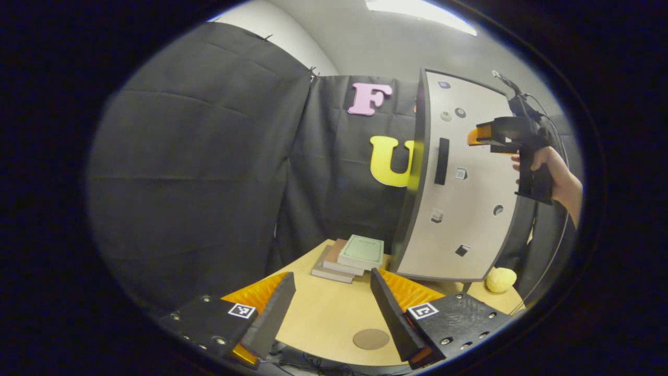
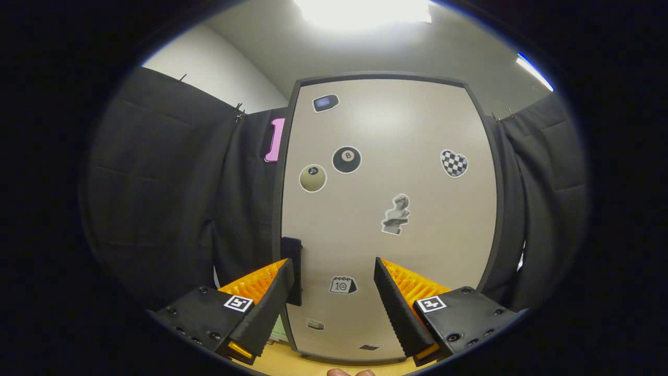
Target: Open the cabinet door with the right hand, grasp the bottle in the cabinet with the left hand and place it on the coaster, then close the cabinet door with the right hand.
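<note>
The cabinet door [image 2: 389, 219] is shut, so step 1, opening it with the right hand, is in hand. In the right gripper view the right gripper [image 2: 331, 292] faces the door front with its fingers apart and nothing between them; the dark handle [image 2: 292, 269] stands just beside the left finger, near the door's left edge. In the left gripper view that gripper sits in a hand [image 1: 548, 167] near the door's right side, well apart from the handle [image 1: 442, 161]. The next move, I judge, calls for shifting the jaws across to the handle, closing on it and swinging the door out. The left gripper [image 1: 332, 308] waits low over the table [image 1: 323, 313], fingers apart and empty, with the round coaster [image 1: 371, 339] just below it. The bottle is hidden behind the door, so its place inside cannot be told. Books [image 1: 350, 257] lie by the cabinet, and a small yellow lump [image 1: 501, 279] near its base is too small to name.
</note>
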A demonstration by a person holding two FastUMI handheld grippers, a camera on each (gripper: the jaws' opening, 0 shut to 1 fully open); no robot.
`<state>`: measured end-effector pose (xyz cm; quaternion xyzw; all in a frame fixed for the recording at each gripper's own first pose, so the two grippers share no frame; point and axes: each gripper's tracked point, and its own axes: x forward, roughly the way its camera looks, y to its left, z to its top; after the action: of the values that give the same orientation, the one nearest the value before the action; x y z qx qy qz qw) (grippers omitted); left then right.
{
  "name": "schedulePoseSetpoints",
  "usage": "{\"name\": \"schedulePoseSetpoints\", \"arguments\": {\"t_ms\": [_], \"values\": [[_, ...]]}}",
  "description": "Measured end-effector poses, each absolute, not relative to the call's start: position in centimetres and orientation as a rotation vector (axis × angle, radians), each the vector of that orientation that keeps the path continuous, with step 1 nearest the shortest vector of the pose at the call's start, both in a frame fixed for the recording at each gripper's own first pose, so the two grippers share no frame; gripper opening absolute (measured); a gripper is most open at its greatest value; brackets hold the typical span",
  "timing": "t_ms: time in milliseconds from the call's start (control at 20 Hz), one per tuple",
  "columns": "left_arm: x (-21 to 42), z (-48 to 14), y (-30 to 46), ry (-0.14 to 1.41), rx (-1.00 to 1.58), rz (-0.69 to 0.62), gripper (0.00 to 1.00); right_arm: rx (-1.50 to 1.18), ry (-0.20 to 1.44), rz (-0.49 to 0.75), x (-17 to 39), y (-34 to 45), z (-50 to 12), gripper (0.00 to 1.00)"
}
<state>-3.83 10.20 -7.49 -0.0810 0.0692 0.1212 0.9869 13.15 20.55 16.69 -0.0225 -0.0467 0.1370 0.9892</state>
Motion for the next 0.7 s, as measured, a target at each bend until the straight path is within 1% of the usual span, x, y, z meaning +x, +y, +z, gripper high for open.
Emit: {"name": "schedulePoseSetpoints", "arguments": {"t_ms": [50, 100, 150, 200, 250, 350, 400, 650, 700], "values": [[-4.1, -7.8, 10.8, 0.144, -0.164, 0.257, 0.90, -0.043, -0.085, 0.282, 13.7, 21.5, 16.5, 0.98], [-4.4, -8.1, 11.2, 0.149, -0.160, 0.267, 0.90, -0.039, -0.075, 0.282, 14.3, 22.2, 16.3, 0.98], [-4.6, -8.6, 11.9, 0.160, -0.144, 0.280, 0.87, -0.031, -0.067, 0.279, 14.9, 22.9, 16.2, 0.98], [-4.9, -9.1, 12.5, 0.173, -0.126, 0.293, 0.90, -0.024, -0.056, 0.275, 15.5, 23.5, 15.8, 0.97], [-5.1, -9.5, 13.0, 0.182, -0.111, 0.299, 0.90, -0.015, -0.041, 0.273, 16.0, 24.1, 15.4, 0.96], [-5.3, -9.9, 13.6, 0.196, -0.099, 0.306, 0.87, -0.010, -0.025, 0.264, 17.3, 25.1, 14.7, 0.97], [-5.3, -10.3, 13.8, 0.204, -0.099, 0.309, 0.90, -0.011, -0.017, 0.255, 17.8, 25.4, 14.3, 0.98], [-5.0, -10.3, 14.4, 0.212, -0.078, 0.310, 0.90, 0.008, 0.039, 0.229, 19.8, 26.9, 12.5, 0.97], [-4.9, -10.4, 14.4, 0.211, -0.062, 0.307, 0.90, 0.015, 0.056, 0.220, 20.1, 27.1, 12.0, 0.80]]}}
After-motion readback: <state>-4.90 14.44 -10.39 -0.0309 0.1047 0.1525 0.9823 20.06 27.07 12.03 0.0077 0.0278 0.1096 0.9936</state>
